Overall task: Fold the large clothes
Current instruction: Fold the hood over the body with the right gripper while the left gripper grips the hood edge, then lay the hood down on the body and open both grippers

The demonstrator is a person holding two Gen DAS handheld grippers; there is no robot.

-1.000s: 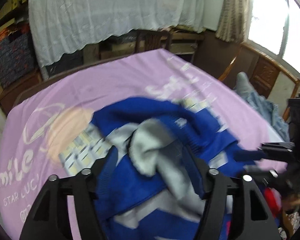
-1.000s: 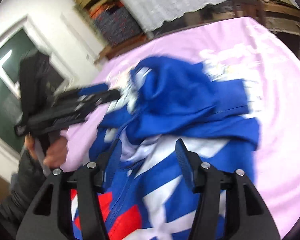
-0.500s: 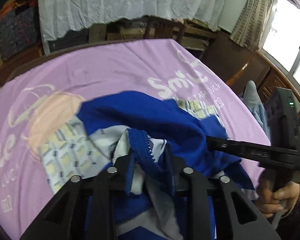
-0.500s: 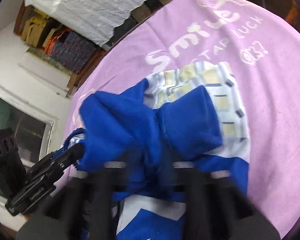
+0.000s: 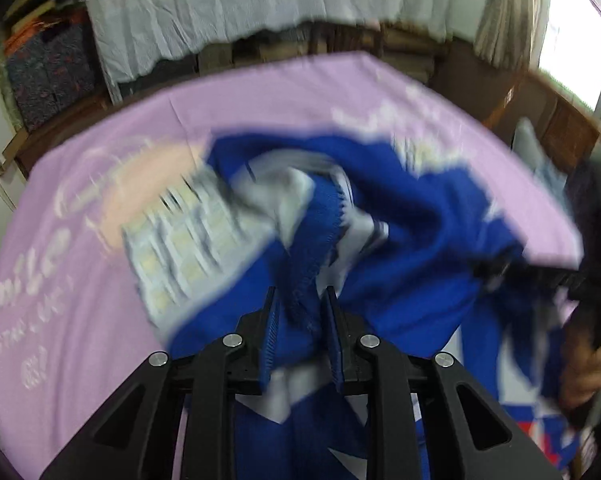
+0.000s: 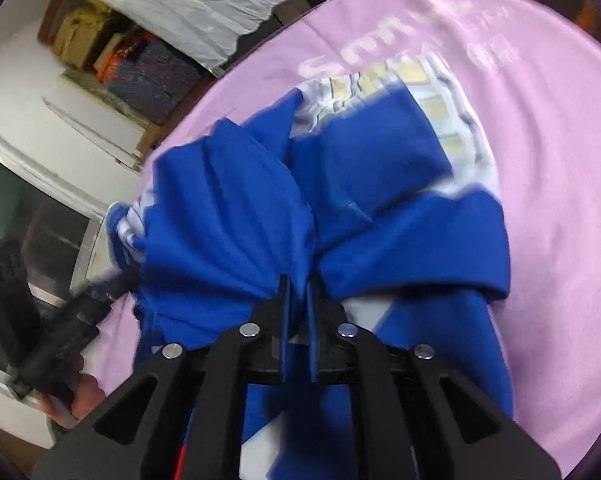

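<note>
On a bench (image 5: 100,360) draped in a lilac printed cloth (image 6: 560,200), two hand-held claws grip a crumpled blue jacket (image 6: 228,208).

Left claw (image 5: 300,320) is closing, its pads pinching a bunched fold of the blue-and-white garment beside the zipper edge (image 5: 320,232); right claw (image 6: 298,300) is pressed nearly together on a gathered pleat of blue fabric. The jacket lies heaped on the near half of the bench, partly covering a checked print on the cloth. A hand (image 5: 588,372) holds the right tool at the right edge of the left view, which is blurred. Beyond the far side hangs a white lace cover (image 5: 260,8).
</note>
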